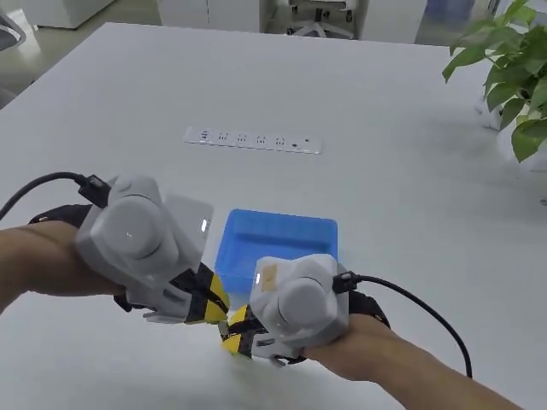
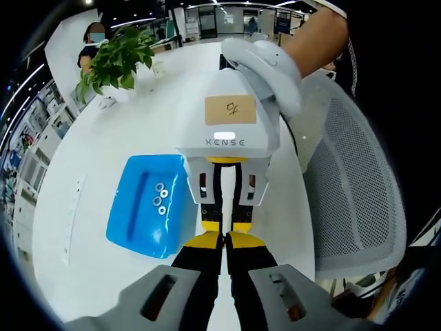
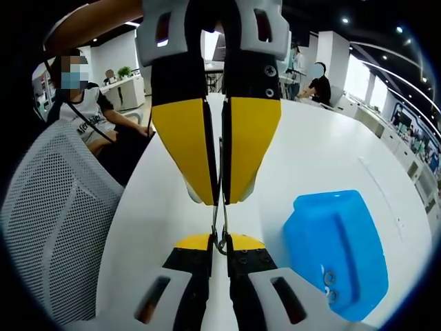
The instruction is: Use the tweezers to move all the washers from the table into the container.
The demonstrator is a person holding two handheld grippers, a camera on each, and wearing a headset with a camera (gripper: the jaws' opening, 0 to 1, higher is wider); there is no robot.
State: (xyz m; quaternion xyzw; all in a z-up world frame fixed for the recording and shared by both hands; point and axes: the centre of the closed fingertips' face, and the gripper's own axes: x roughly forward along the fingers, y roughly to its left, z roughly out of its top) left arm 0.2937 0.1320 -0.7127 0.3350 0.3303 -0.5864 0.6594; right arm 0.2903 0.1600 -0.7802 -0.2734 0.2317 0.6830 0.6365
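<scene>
Tweezers (image 3: 220,222) held near a corner of the container (image 1: 282,239); wide table (image 1: 385,128) beyond.

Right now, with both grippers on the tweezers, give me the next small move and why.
Probably ease the right gripper open and back it off. The tweezers run between both shut grippers: the left gripper clamps most of their length, the right pinches only the thin end. A single hold would free them to work. Washers already lie in the container.

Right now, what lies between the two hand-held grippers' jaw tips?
The tweezers, thin metal, span from the left hand-held gripper to the right hand-held gripper; the right gripper view shows it.
</scene>
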